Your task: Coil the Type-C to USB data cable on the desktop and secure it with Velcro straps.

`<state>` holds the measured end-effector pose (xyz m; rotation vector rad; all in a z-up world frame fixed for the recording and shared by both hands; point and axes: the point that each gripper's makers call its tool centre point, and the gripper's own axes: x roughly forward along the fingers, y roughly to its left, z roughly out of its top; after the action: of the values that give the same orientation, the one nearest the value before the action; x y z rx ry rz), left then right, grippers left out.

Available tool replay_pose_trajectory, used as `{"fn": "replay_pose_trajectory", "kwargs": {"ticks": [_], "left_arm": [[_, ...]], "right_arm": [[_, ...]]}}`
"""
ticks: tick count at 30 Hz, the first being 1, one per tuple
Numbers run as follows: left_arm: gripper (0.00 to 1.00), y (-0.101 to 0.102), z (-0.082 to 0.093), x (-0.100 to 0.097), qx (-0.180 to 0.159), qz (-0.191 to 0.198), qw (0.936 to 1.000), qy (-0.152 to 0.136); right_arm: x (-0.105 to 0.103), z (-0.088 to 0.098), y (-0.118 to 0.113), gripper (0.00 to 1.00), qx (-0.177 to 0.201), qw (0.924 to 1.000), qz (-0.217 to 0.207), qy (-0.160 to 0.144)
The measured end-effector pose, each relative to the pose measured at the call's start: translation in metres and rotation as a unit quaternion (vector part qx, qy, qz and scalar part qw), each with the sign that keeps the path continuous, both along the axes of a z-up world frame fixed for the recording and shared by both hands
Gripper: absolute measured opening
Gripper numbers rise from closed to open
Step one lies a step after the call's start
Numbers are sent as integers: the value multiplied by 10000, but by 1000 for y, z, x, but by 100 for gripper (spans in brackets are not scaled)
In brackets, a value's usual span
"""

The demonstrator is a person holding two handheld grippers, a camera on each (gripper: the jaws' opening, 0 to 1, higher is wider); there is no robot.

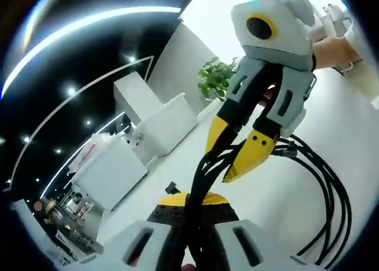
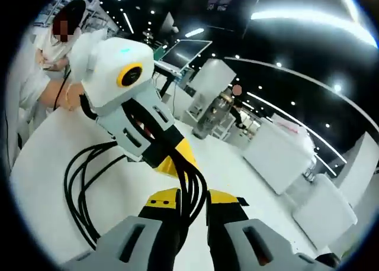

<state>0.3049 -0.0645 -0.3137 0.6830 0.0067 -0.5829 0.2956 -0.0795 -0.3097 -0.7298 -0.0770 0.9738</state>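
The black data cable [image 1: 198, 176] is gathered into a bundle of several strands. In the left gripper view my left gripper [image 1: 190, 201] is shut on it at the bottom. My right gripper [image 1: 235, 145] comes in from the upper right, and its yellow fingertips [image 1: 254, 152] close around the same bundle just above. The cable loops [image 1: 331, 206] hang out to the right over the white desktop [image 1: 355, 141]. In the right gripper view my right gripper [image 2: 194, 199] holds the bundle [image 2: 190, 185], with the left gripper [image 2: 177, 158] right behind it. There the loops [image 2: 77, 188] spread to the left.
White boxes [image 1: 166, 126] and a green plant [image 1: 216, 78] stand at the far side of the desktop. A person [image 2: 56, 52] stands beyond the left gripper, with a hand [image 1: 334, 49] on the right gripper. More white blocks [image 2: 278, 152] sit at the right.
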Motion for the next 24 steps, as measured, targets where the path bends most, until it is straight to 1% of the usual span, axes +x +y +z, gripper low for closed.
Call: {"fn": "replay_pose_trajectory", "kwargs": {"ticks": [1,2,3,4,5,6,7,8,10,11,12,13,14,15,16,17,18,19,20,21,22,23,24], "left_arm": [[6,0,-3,-1,3,-36,10000,76],[6,0,-5,-2,-51,-77,9999,122],[6,-2,-6,-3,-303,-158,9992,205],[7,-7,-6,-7,-567,-400,9971,322],[10,-11,-7,-10,-815,-543,9941,469],[12,-14,-11,-13,-888,-676,9918,629],[15,-14,-11,-13,-779,-737,9928,542],[15,-16,-12,-14,-692,-789,9934,468],[13,-16,-14,-12,-653,-708,9942,482],[12,-17,-15,-11,-641,-687,9943,511],[12,-17,-17,-10,-636,-706,9939,556],[12,-18,-21,-9,-637,-720,9935,602],[12,-18,-25,-9,-528,-680,9942,642],[10,-15,-31,-8,-312,-613,9953,685],[7,-13,-33,-6,-245,-461,9964,674],[5,-10,-29,-4,-134,-322,9980,520],[5,-11,-27,-6,230,-503,9979,344],[5,-12,-26,-7,385,-536,9976,221],[5,-10,-27,-7,425,-465,9978,194],[5,-8,-28,-7,508,-371,9979,155],[5,-8,-28,-6,609,-339,9976,55],[5,-7,-28,-5,699,-318,9970,-28],[5,-6,-29,-4,781,-290,9965,-46]], "right_arm": [[-2,-3,0,9,-107,9999,39,120],[-1,0,-1,7,-107,9998,72,159],[-1,1,-1,6,-112,9997,88,188],[-3,1,-1,5,-207,9995,196,160],[-3,3,-2,4,-225,9994,202,163],[-3,3,-3,4,-355,9989,293,101],[-2,4,-3,4,-394,9987,320,86],[-2,6,-3,4,-489,9979,433,21],[-3,3,-4,3,-544,9972,489,181],[-2,1,-5,3,-646,9963,527,183],[-1,-1,-5,4,-738,9956,560,113],[1,-3,-6,4,-739,9957,547,146],[0,-9,-6,5,-654,9959,473,418],[-1,-16,-7,6,-620,9945,434,725],[-3,-23,-7,8,-523,9922,473,1026],[-3,-28,-6,11,-337,9899,393,1320],[-3,-32,-7,15,-269,9878,346,1495],[-3,-34,-7,17,-136,9860,322,1630],[0,-32,-7,19,44,9843,255,1743],[0,-31,-7,20,242,9812,186,1905],[-2,-28,-8,22,462,9766,164,2096],[-3,-24,-10,22,731,9698,122,2322],[-7,-19,-11,22,950,9632,200,2508]]}}
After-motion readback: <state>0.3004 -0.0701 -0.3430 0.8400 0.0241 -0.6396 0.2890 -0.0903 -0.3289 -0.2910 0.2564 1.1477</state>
